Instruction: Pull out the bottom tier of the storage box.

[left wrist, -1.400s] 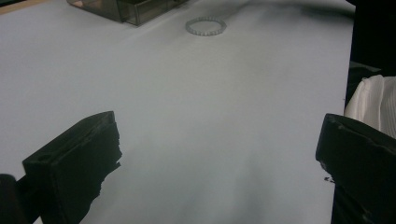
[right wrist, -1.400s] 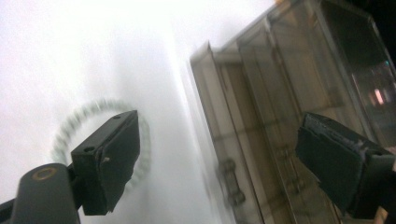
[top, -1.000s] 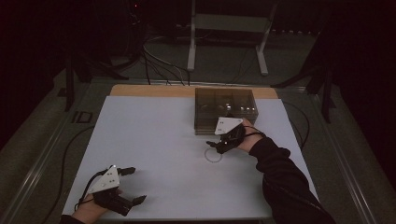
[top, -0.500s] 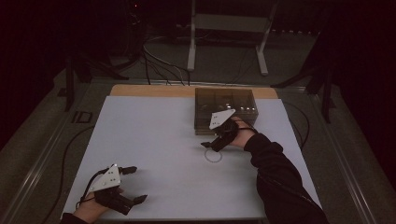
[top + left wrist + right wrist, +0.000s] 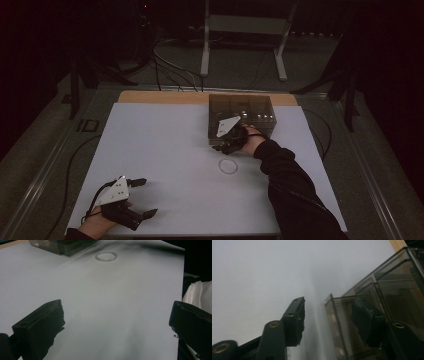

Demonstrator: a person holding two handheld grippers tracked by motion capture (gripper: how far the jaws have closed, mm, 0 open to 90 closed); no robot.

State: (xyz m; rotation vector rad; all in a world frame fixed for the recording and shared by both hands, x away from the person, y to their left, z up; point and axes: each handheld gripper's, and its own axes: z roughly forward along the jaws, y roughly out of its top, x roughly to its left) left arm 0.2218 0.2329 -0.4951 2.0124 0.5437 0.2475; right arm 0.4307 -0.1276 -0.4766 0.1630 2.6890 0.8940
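right hand-held gripper [image 5: 226, 146]: moved from bracelet [image 5: 228, 165] to box [image 5: 242, 116] corner; jaws just closing astride its wall, not yet pressing
left hand-held gripper [image 5: 142, 197]: wide open, empty
next: likely pulls drawer

one smoked box [image 5: 241, 116], one bead ring [image 5: 228, 166], two tools

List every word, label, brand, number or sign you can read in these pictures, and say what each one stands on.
None: no readable text on the smoky plastic box, the white table sheet, the beaded ring or either gripper.
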